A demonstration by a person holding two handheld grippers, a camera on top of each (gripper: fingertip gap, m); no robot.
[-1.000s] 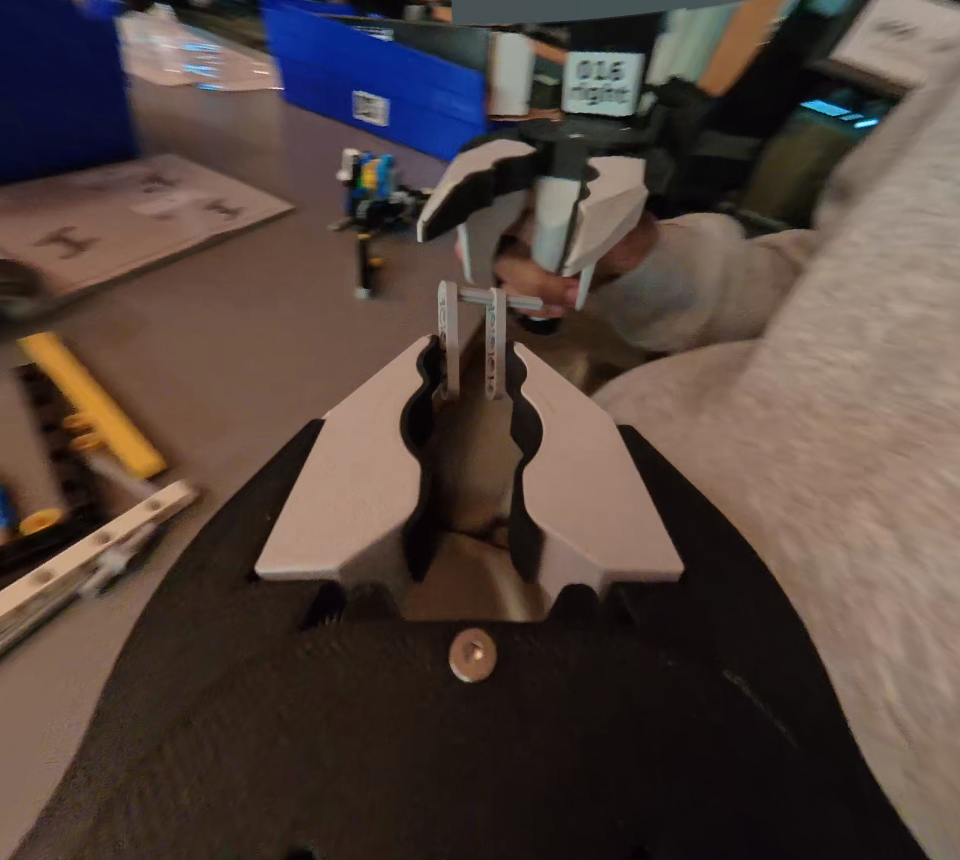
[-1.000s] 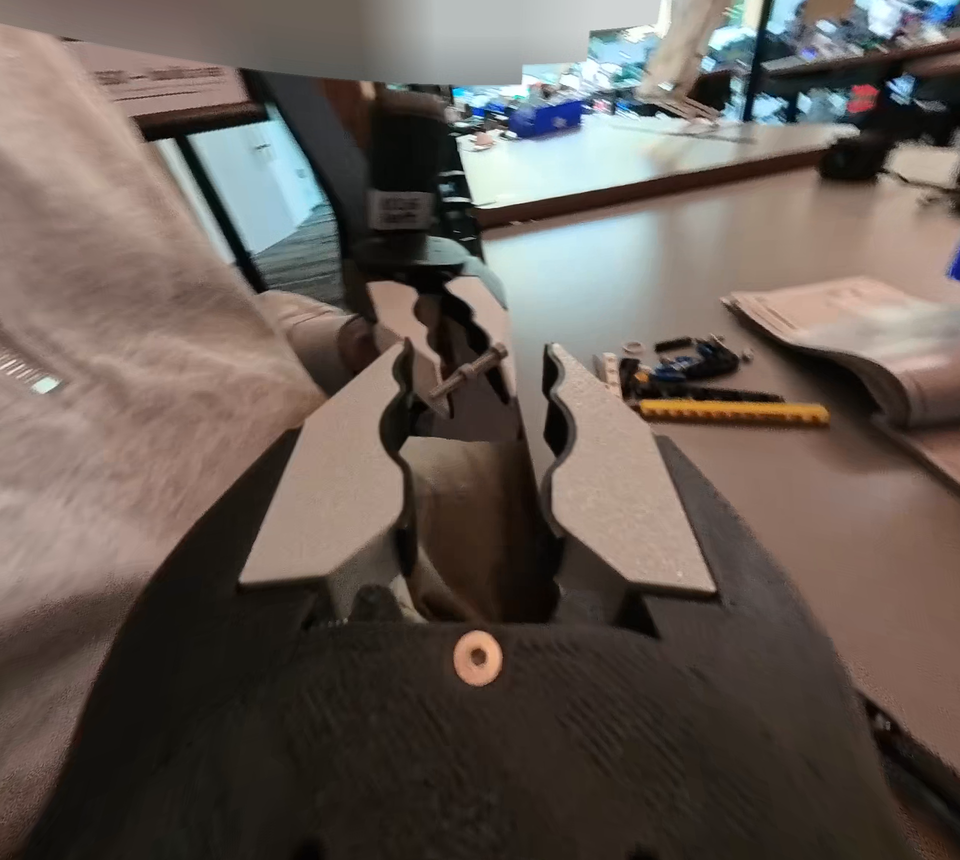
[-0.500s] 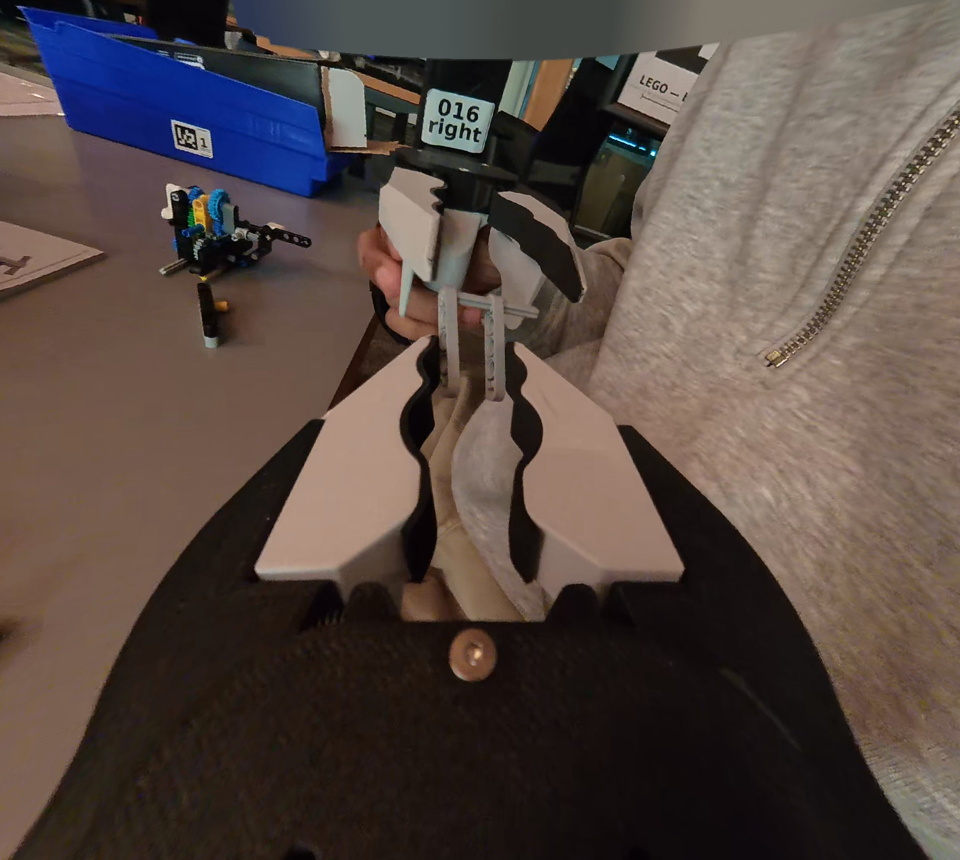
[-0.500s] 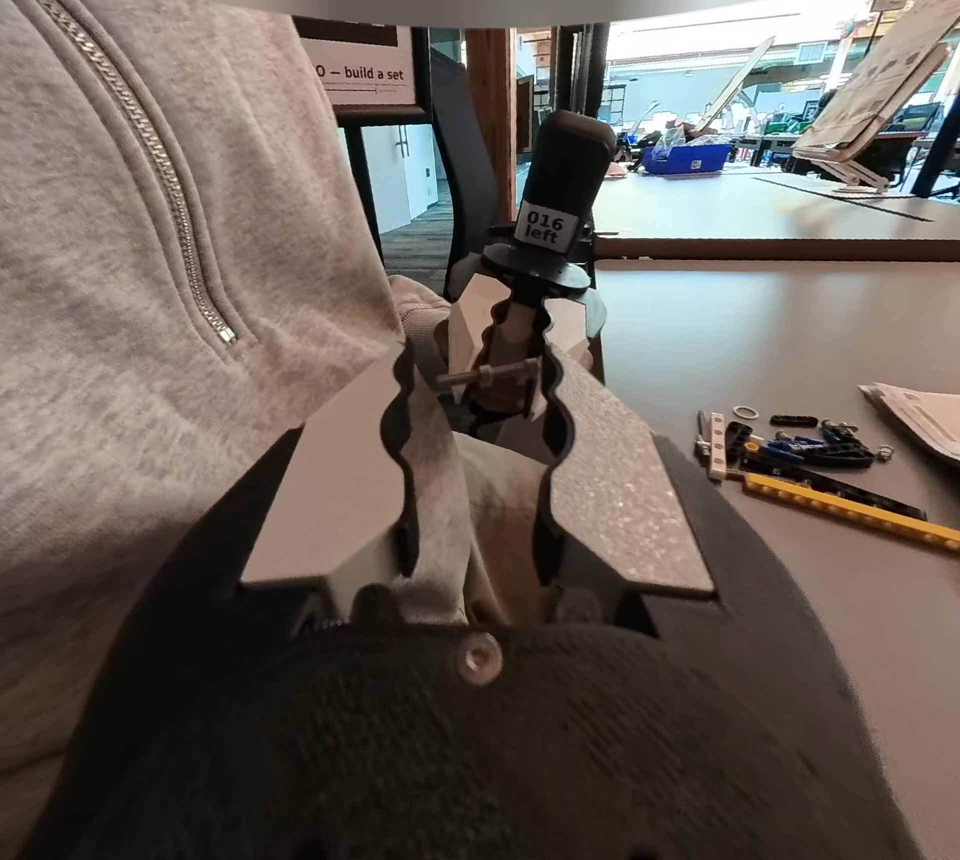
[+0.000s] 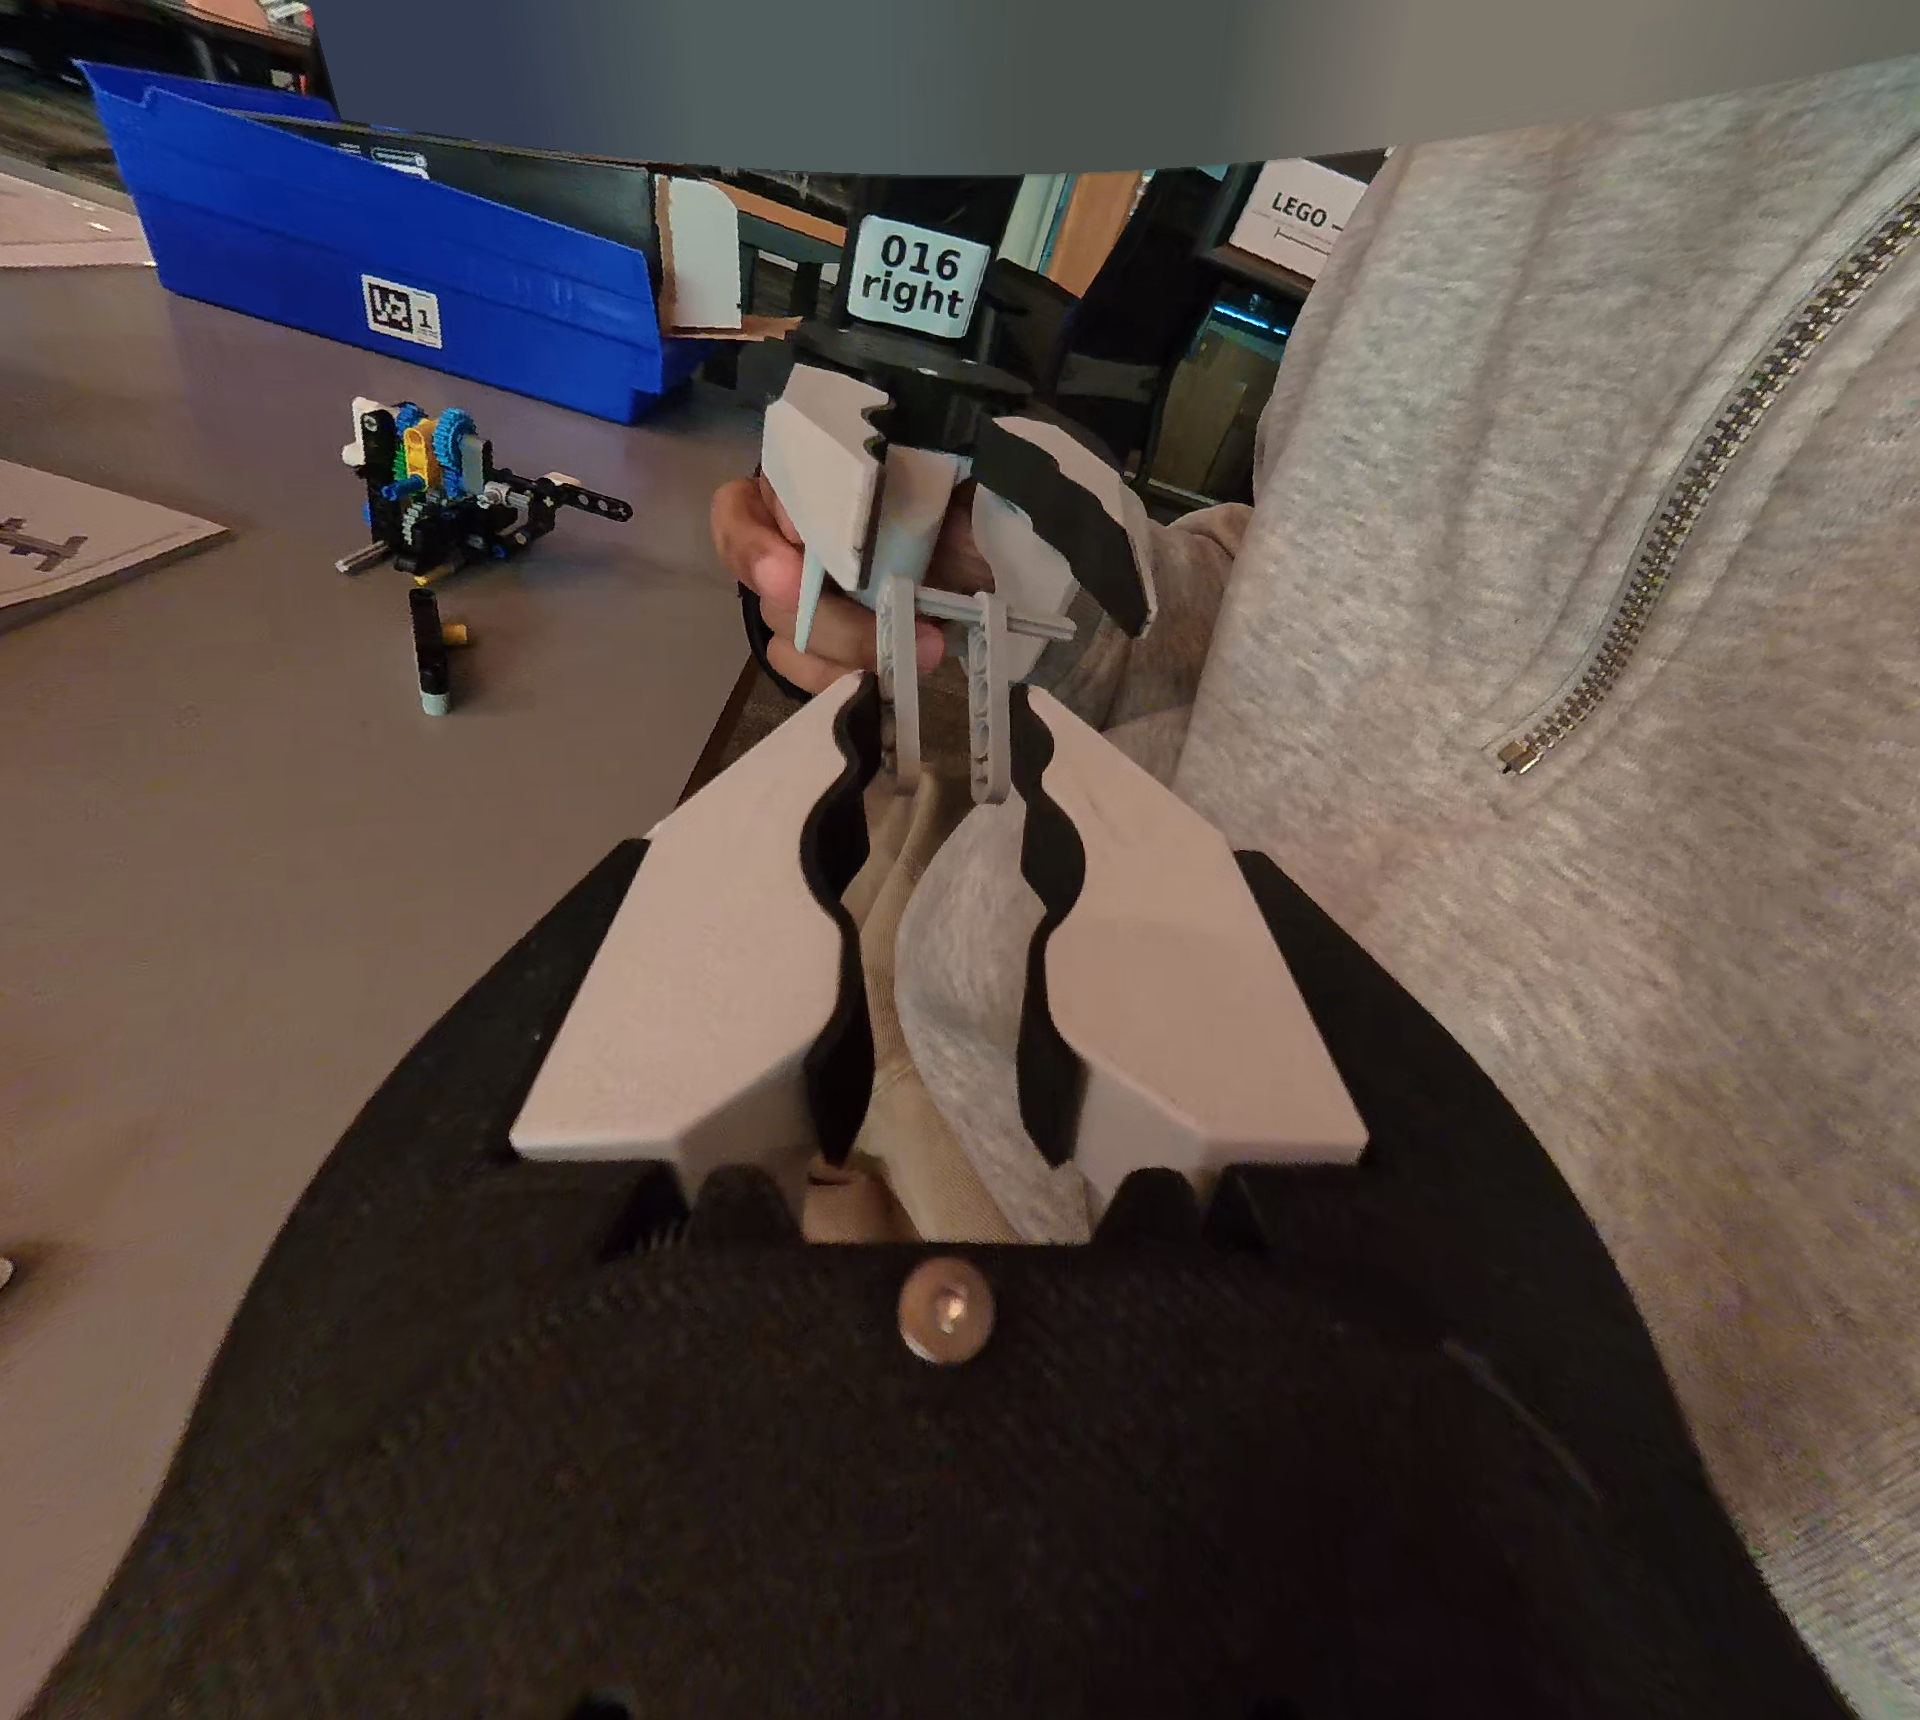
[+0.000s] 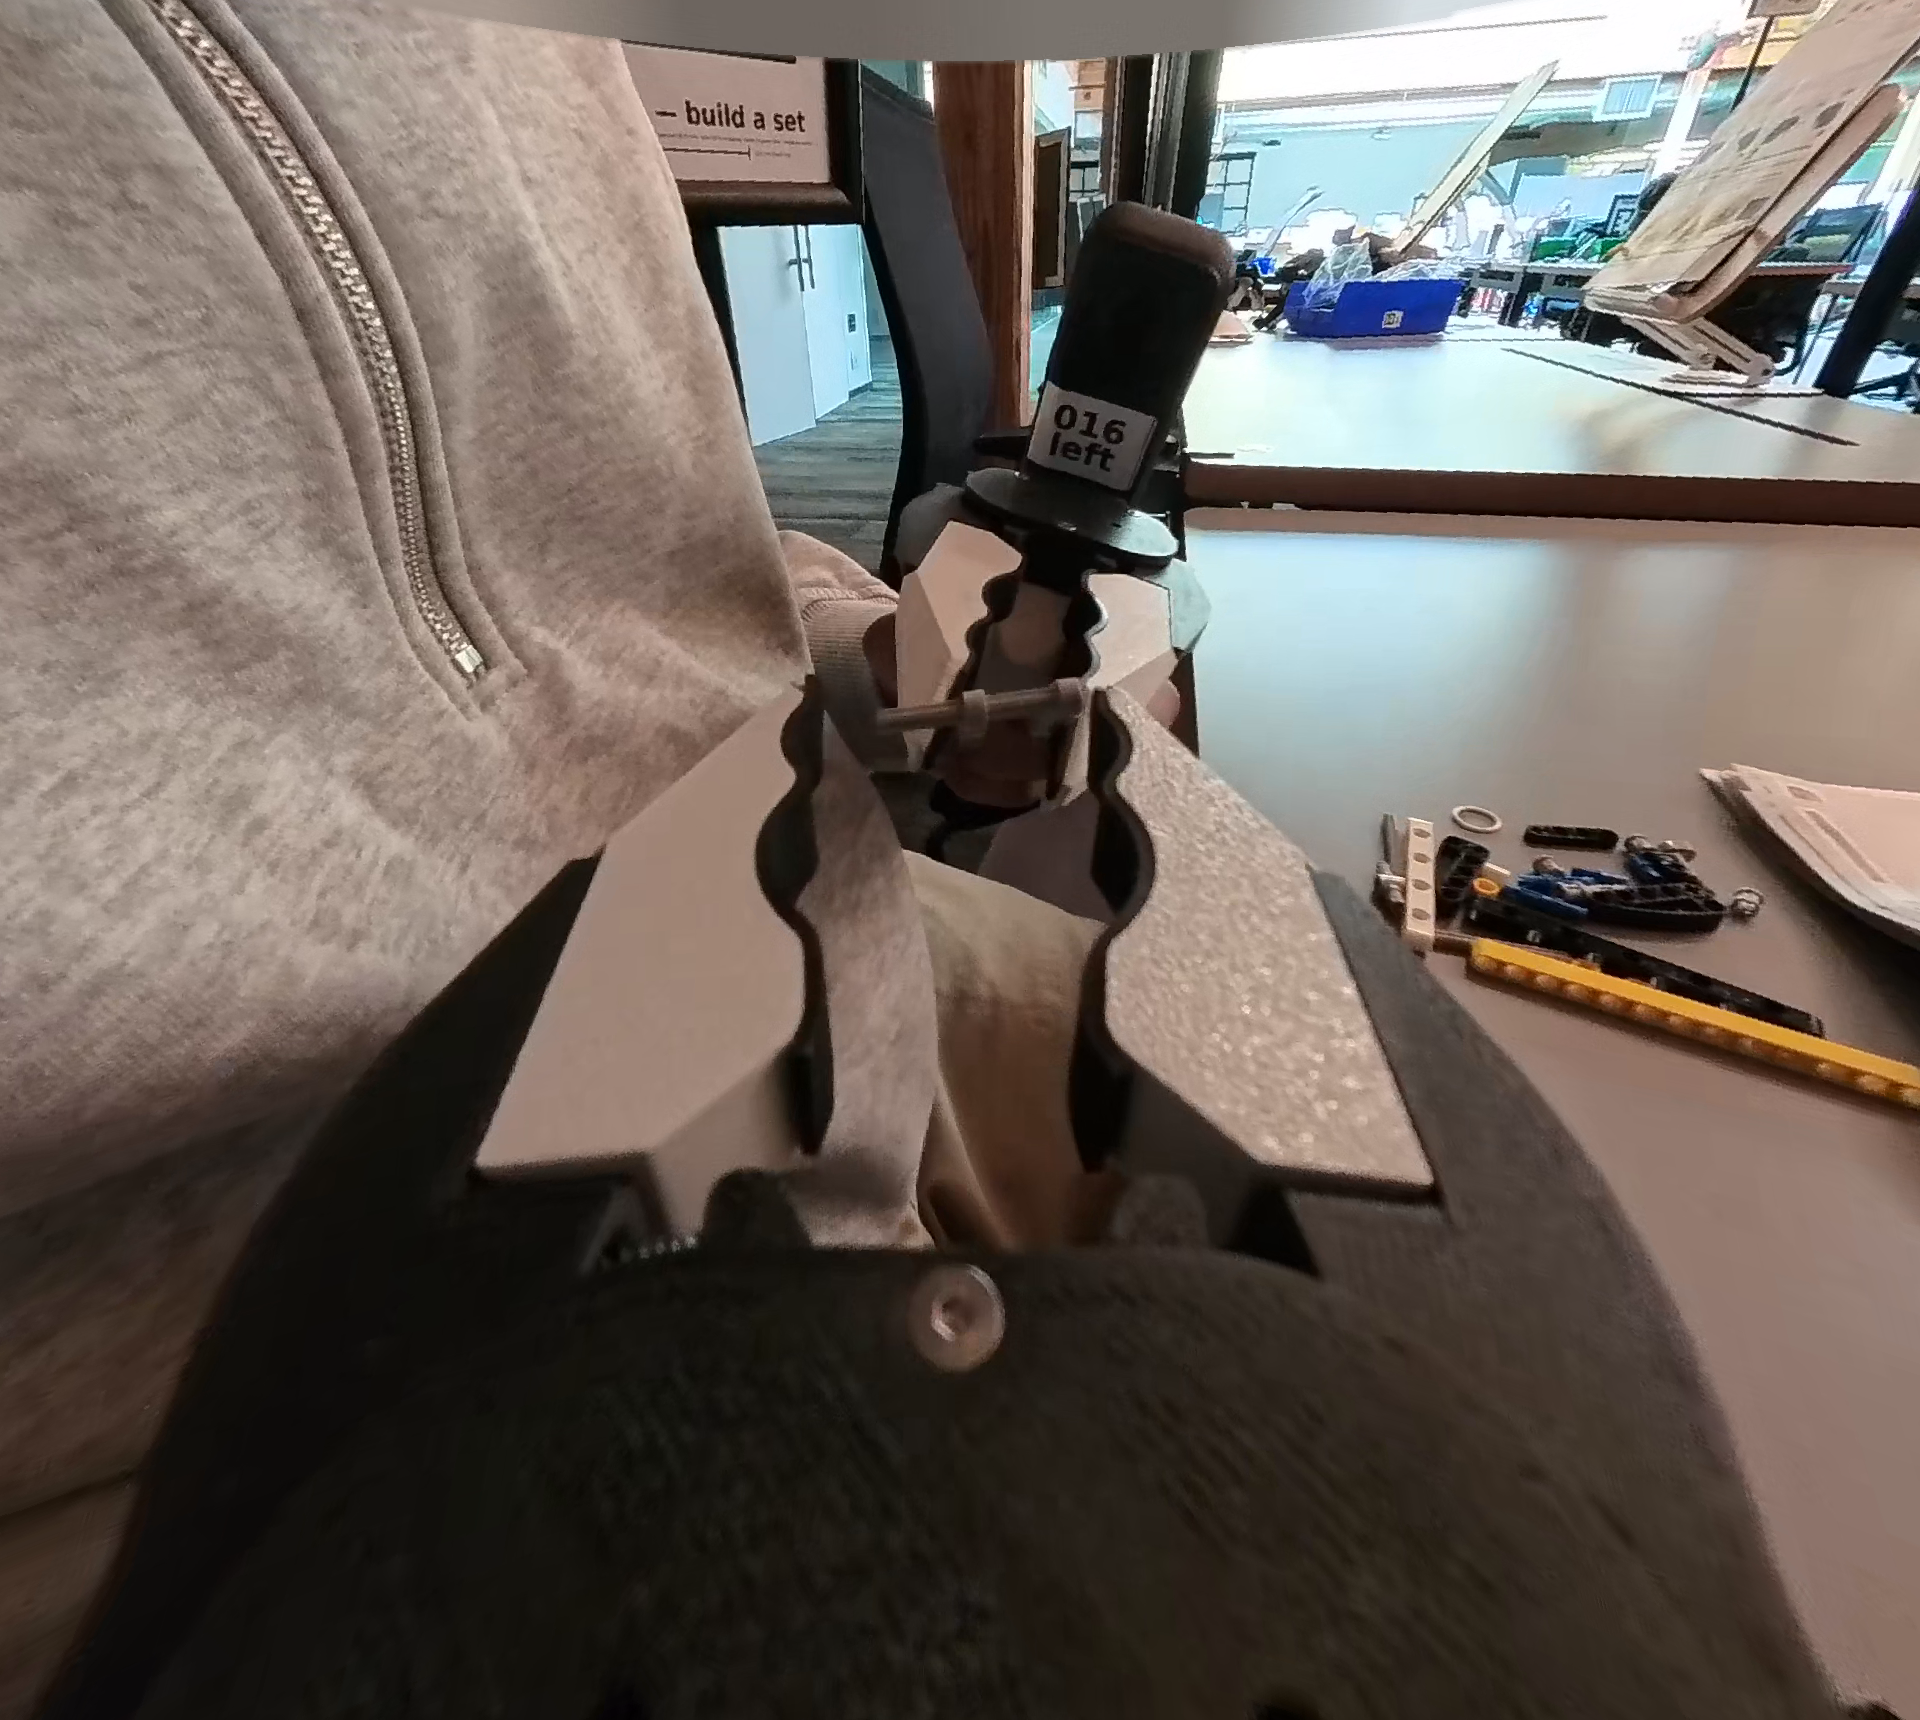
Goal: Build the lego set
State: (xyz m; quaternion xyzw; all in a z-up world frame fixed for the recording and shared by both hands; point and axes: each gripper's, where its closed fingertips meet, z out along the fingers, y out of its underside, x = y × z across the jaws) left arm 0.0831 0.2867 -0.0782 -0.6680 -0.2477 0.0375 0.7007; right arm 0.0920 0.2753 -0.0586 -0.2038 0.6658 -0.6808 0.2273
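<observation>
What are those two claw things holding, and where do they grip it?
The left gripper pinches two grey beams by their lower ends. The right gripper holds nothing.

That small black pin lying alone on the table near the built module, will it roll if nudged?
Probably. The black pin looks round and lies flat on the smooth table, so a sideways nudge likely rolls it. Its small yellow stub may stop the roll. It looks tiny and light, so it may skid away.

My left gripper [image 5: 940,740] and right gripper [image 6: 956,735] each have two pale grey wedge fingers with wavy black inner edges on a black textured base with one silver screw behind them. I wear a grey hoodie [image 5: 1558,735] with a metal zip.
</observation>
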